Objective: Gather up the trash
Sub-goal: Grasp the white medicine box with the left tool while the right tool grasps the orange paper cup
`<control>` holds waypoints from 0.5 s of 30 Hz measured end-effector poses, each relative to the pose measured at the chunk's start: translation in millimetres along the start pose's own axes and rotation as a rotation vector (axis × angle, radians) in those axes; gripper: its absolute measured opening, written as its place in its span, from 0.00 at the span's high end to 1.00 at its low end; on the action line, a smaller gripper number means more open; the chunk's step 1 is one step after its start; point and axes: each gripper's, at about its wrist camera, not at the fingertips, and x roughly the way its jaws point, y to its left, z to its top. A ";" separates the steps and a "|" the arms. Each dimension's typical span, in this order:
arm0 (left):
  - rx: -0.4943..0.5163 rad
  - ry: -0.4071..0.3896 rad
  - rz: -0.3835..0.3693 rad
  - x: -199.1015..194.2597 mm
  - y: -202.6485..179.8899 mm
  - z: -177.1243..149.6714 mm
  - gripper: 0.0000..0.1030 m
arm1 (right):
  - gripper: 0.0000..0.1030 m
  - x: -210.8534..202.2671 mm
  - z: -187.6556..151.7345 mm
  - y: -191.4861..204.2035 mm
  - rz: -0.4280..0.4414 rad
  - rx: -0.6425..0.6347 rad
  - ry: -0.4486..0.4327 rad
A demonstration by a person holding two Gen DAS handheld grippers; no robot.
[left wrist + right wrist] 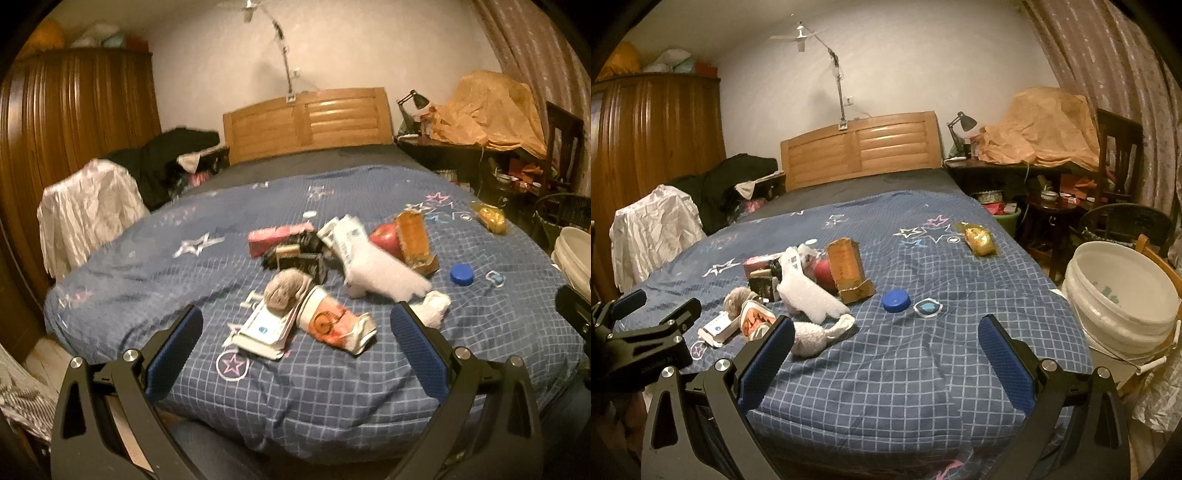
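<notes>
A heap of trash lies on the blue checked bed cover, a bit left of the middle. Nearest is a squashed paper cup (pixel 334 321) lying on its side, orange and white. Touching its left side is a flat white packet (pixel 264 330) with a gray fuzzy ball (pixel 286 291) on top. To the right of the cup sits a scrunched white tissue (pixel 432 306). Behind it lies a long white wrapper (pixel 373 266). Farther back are a pink box (pixel 275 240) and a dark crumpled thing (pixel 295 254). A red apple (pixel 386 238) leans by a torn orange box (pixel 415 240) that stands up. A round blue cap (pixel 896 301) lies alone to the right, with a small blue and white piece (pixel 926 307) just beside it. Far right lies a shiny gold wrapper (pixel 979 240).
</notes>
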 end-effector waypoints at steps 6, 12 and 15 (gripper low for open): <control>-0.078 0.046 0.009 18.7 36.3 -13.5 0.05 | 0.04 21.2 -8.1 6.9 0.013 -0.017 0.056; -0.121 0.081 0.003 35.1 55.4 -26.0 0.05 | 0.04 46.6 -19.1 21.4 0.057 -0.064 0.118; -0.134 0.116 -0.009 46.8 57.7 -30.6 0.05 | 0.04 57.1 -22.7 32.1 0.078 -0.097 0.137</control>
